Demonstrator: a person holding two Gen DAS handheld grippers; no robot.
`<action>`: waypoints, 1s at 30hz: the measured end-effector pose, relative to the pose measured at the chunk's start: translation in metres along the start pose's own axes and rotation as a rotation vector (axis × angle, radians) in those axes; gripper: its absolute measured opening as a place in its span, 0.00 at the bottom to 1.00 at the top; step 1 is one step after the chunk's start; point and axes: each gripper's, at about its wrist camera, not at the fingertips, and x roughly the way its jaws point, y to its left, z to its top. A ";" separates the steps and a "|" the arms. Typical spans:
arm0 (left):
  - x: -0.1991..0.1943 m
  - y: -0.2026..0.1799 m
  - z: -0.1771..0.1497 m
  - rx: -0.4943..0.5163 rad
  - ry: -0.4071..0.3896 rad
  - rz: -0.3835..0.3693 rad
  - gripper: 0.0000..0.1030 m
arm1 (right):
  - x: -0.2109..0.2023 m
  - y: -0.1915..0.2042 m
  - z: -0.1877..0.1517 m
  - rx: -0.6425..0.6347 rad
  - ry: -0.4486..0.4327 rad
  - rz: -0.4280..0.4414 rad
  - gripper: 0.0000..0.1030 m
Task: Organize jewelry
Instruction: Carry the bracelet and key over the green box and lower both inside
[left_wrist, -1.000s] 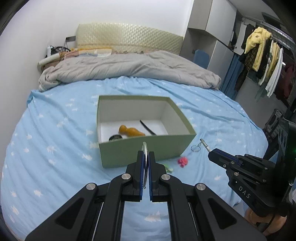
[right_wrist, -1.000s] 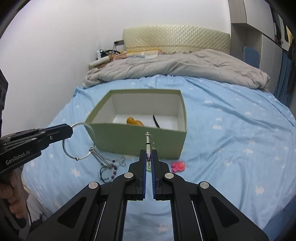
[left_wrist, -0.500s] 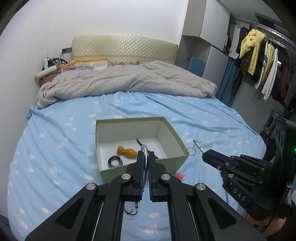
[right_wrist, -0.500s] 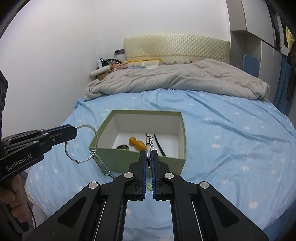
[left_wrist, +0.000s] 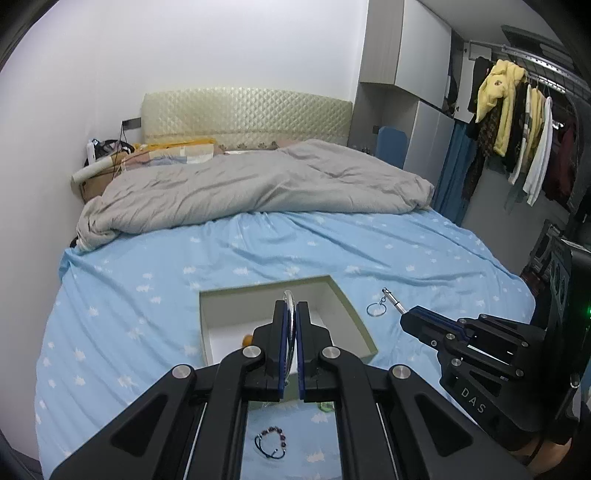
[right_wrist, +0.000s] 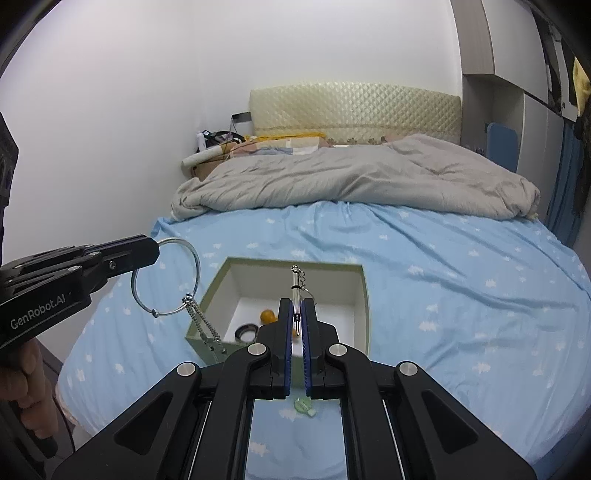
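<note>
A pale green open box (left_wrist: 360, 325) (right_wrist: 364, 295) sits on the blue bed sheet; inside are an orange piece (right_wrist: 266, 316) and a dark ring (right_wrist: 246, 331). My left gripper (left_wrist: 290, 308) is shut on a silver bangle (right_wrist: 166, 277) with dangling chains, held above the box's left side. My right gripper (right_wrist: 296, 306) is shut on a small metal pin with a key ring (left_wrist: 384, 303), held above the box. A dark beaded bracelet (left_wrist: 272, 446) and a green piece (right_wrist: 303, 405) lie on the sheet in front of the box.
A grey duvet (left_wrist: 258, 188) lies bunched across the far half of the bed before a padded headboard (right_wrist: 354, 110). Clothes hang on a rack (left_wrist: 517, 122) at the right. A white wall runs along the bed's left side.
Both grippers have risen and moved forward over the box, still holding the bangle and the pin. The box now sits lower and closer in both views.
</note>
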 end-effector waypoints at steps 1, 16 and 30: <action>0.000 0.000 0.004 -0.001 -0.002 0.001 0.02 | 0.001 0.000 0.003 0.000 0.001 0.003 0.03; 0.031 0.021 0.059 -0.016 -0.020 0.056 0.02 | 0.039 -0.008 0.043 -0.011 0.025 0.023 0.03; 0.155 0.063 0.026 -0.071 0.143 0.048 0.02 | 0.142 -0.031 0.006 0.033 0.200 0.019 0.03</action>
